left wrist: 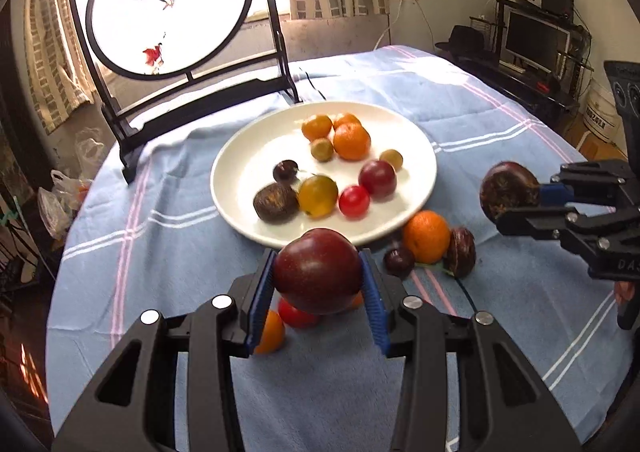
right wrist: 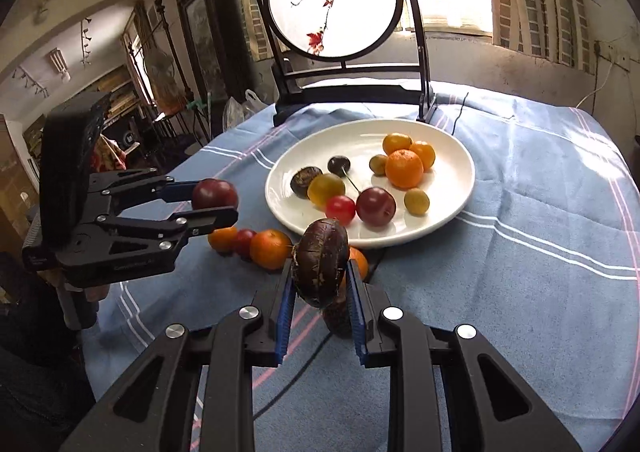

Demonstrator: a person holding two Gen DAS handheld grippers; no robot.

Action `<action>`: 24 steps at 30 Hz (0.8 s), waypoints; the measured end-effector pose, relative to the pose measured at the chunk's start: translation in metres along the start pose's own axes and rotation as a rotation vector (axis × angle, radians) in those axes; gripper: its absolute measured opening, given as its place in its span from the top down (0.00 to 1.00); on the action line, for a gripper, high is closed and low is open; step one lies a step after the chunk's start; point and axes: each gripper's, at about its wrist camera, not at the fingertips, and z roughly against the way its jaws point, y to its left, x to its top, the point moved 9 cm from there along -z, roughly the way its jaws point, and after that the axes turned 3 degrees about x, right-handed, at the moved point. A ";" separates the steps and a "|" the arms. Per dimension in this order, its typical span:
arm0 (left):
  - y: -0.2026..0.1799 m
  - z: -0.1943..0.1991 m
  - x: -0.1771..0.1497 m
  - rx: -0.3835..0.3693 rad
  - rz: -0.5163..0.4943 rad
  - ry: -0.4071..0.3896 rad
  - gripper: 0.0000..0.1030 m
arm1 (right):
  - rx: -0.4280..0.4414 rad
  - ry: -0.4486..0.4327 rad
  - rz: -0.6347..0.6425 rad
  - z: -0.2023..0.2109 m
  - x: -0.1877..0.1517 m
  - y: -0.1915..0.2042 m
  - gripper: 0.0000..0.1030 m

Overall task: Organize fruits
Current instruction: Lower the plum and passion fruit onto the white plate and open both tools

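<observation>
My left gripper is shut on a dark red plum, held above the blue cloth just in front of the white plate. The right gripper is shut on a wrinkled brown passion fruit, also lifted off the table. Each gripper shows in the other's view: the right gripper with its passion fruit at the right edge, the left gripper with its plum at the left. The plate holds several oranges, plums and small fruits.
Loose fruit lies on the cloth near the plate's front edge: an orange, a passion fruit, a small dark plum, an orange. A round painted screen on a black stand stands behind the plate. A thin cable crosses the cloth.
</observation>
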 end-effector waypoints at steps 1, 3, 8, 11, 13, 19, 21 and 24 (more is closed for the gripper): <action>0.003 0.002 0.009 0.023 -0.005 -0.018 0.60 | -0.014 -0.014 0.003 0.003 0.006 0.001 0.76; 0.007 0.004 0.027 0.051 -0.008 -0.047 0.60 | -0.046 -0.049 0.001 0.009 0.022 -0.003 0.76; 0.020 0.000 0.065 0.079 0.027 -0.094 0.60 | -0.086 -0.127 0.001 0.020 0.067 -0.011 0.76; 0.027 -0.009 0.083 0.094 0.047 -0.106 0.60 | -0.089 -0.154 -0.002 0.018 0.088 -0.015 0.76; 0.033 -0.017 0.092 0.098 0.066 -0.110 0.60 | -0.090 -0.156 -0.009 0.011 0.098 -0.019 0.76; 0.047 -0.049 0.100 0.075 0.131 -0.081 0.60 | -0.103 -0.101 -0.017 -0.032 0.105 -0.028 0.76; 0.050 -0.062 0.096 0.069 0.144 -0.060 0.60 | -0.128 -0.070 -0.015 -0.048 0.102 -0.035 0.76; 0.052 -0.082 0.089 0.043 0.173 -0.021 0.60 | -0.172 -0.018 -0.009 -0.072 0.095 -0.045 0.75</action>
